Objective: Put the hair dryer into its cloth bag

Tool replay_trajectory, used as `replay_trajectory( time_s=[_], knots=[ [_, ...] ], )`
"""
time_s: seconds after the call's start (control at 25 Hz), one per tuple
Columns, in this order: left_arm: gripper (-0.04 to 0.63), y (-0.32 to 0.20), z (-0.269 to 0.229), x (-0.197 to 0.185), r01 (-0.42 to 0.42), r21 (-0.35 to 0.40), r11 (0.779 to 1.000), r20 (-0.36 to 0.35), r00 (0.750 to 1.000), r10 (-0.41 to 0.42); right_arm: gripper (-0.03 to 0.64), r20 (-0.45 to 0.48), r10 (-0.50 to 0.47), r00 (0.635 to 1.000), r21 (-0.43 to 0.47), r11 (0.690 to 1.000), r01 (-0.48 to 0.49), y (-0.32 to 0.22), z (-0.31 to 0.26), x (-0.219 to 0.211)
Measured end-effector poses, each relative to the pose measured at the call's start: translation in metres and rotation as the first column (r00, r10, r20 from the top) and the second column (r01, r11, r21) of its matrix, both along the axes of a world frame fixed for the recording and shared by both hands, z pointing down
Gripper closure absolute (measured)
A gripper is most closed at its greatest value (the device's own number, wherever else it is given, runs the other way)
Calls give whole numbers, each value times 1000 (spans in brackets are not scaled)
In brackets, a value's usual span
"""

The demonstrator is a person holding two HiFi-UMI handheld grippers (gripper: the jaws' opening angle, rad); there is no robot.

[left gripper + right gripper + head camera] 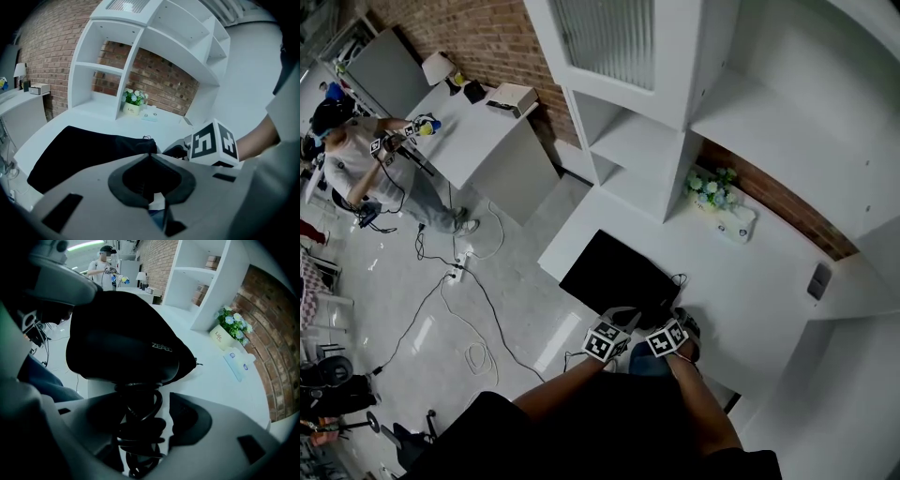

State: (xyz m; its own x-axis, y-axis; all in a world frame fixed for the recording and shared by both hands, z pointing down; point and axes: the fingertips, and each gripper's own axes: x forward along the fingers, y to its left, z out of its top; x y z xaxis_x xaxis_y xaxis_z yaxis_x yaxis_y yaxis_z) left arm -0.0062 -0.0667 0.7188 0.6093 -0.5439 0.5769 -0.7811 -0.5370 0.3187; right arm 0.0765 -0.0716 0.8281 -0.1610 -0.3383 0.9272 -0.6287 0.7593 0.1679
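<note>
Hair dryer (122,348) sits at the bag's (619,277) near end, its coiled cord (138,427) loose between the right gripper's (136,401) wide-apart jaws. Left gripper (151,157) is pinched together on the bag's edge.

The hair dryer (122,343) hides most of the cloth bag (614,272) (cord cut off below).

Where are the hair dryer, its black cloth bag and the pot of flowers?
hair dryer (117,350): right gripper view, on its black body.
cloth bag (79,152): left gripper view, on the flat black cloth.
pot of flowers (134,99): left gripper view, on the flowers.
</note>
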Motion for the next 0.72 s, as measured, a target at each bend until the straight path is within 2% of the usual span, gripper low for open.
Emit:
replay_trajectory(
  time_s=[0.2,0.28,0.72],
  knots=[
    [568,2,6,3,-8,-20,1000,15,1000,9,312,121,-37,992,-83,995,47,10,-4,-7],
    [568,4,10,1,-5,-31,1000,17,1000,5,313,156,-24,987,-107,993,41,14,-6,-7],
    [568,11,12,-7,-39,-31,999,-19,999,38,324,143,41,989,-101,995,-27,31,-28,5]
  ],
)
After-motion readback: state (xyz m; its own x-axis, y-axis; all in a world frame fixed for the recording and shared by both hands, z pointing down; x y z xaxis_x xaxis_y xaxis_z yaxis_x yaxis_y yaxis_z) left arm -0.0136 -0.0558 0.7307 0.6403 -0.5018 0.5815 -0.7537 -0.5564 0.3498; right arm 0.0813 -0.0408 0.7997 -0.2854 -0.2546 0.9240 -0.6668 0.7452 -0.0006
